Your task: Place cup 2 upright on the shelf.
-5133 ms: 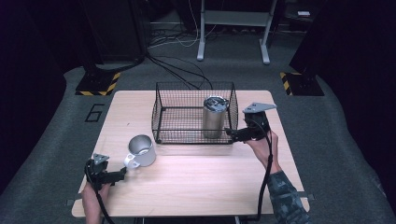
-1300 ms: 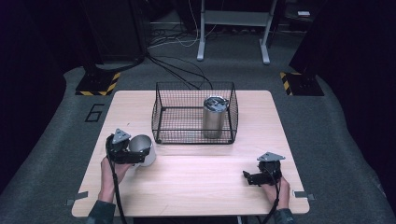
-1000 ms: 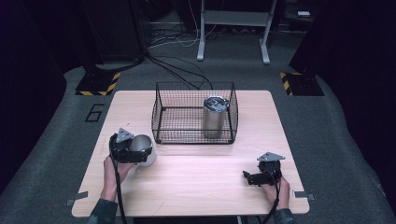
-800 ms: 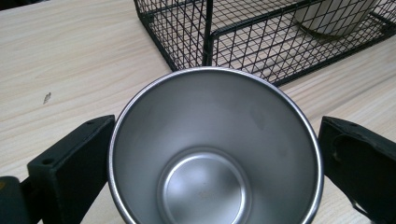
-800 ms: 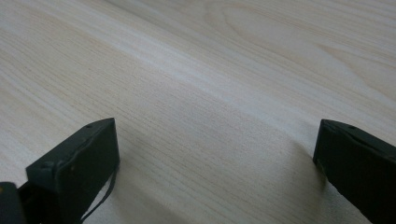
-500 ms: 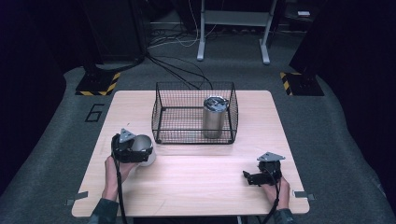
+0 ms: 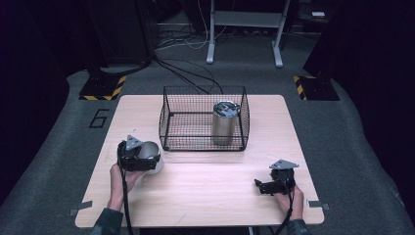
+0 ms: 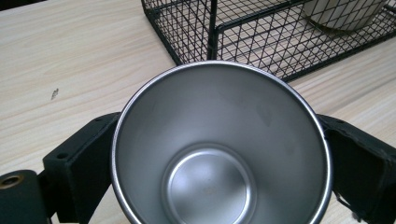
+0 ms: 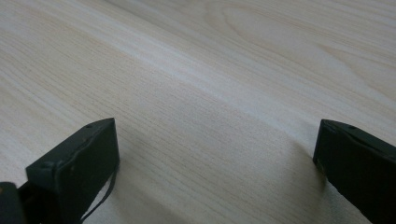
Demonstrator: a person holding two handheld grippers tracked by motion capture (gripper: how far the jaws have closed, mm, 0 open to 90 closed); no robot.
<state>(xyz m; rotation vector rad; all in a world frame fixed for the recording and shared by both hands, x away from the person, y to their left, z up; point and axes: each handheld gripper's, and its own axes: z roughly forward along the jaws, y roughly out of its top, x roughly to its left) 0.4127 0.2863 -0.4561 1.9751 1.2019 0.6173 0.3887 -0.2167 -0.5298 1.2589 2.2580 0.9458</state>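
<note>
Reaching in from the near left edge, your left gripper clasped the steel cup between its jaws, just beside the wire basket on the tabletop. Your right gripper rested low near the front right corner, jaws wide and empty.

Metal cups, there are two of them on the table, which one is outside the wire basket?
The open steel cup between the jaws of the left tool, left of the wire basket. The taller lidded tumbler stands inside the basket.
</note>
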